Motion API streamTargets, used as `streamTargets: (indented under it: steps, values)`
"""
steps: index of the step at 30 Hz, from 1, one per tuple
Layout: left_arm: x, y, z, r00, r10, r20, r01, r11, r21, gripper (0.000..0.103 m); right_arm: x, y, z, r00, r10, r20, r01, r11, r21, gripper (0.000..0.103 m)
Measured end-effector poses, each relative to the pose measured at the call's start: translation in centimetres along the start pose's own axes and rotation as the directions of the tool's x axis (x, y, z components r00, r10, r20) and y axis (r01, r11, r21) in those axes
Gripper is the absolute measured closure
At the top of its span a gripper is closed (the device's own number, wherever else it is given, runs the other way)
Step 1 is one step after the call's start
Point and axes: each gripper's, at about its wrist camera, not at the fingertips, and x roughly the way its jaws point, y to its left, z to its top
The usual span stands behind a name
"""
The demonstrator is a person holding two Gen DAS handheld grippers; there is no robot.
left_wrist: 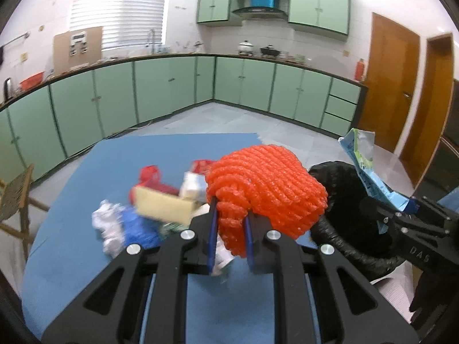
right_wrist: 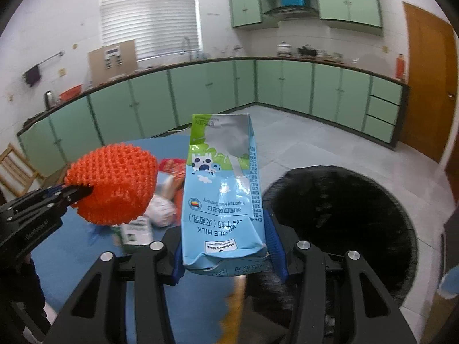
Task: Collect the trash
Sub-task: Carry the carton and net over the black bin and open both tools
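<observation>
My left gripper (left_wrist: 231, 229) is shut on an orange foam fruit net (left_wrist: 266, 189), held up above the blue table (left_wrist: 114, 160). The right wrist view shows the same net (right_wrist: 114, 183) at the left, in the left gripper (right_wrist: 77, 193). My right gripper (right_wrist: 226, 246) is shut on a flattened light-blue milk carton (right_wrist: 221, 195), which stands upright between its blue pads. That carton (left_wrist: 364, 166) and the right gripper (left_wrist: 401, 215) also show at the right of the left wrist view. A black trash bag (right_wrist: 338, 223) gapes open to the right of the carton.
A blurred pile of trash (left_wrist: 155, 203) lies on the table: a tan box, red wrappers, white crumpled paper, blue plastic. Green cabinets (left_wrist: 172, 86) line the far walls. A wooden chair (left_wrist: 17, 195) stands at the left, wooden doors (left_wrist: 393, 80) at the right.
</observation>
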Motion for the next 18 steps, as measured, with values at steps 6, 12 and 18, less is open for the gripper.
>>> streamTargets:
  steps: [6,12,18]
  values:
    - [3.2,-3.9,0.8,0.996,-0.085,-0.012,0.085,0.996,0.041,0.088,0.2,-5.0,0.4,0.996,-0.084,0.000,0.084,0.994,0.066,0.056]
    - [7.0,-9.1,1.0,0.987,-0.158,-0.039,0.161,0.983,0.091,0.088,0.8,-9.8,-0.3,0.985,-0.169,-0.020,0.170,0.980,0.108,0.056]
    - [10.1,-13.4,0.4,0.976,-0.205,-0.073,0.213,0.969,0.128,0.088,1.5,-13.3,-1.2,0.975,-0.217,-0.056,0.223,0.964,0.147,0.056]
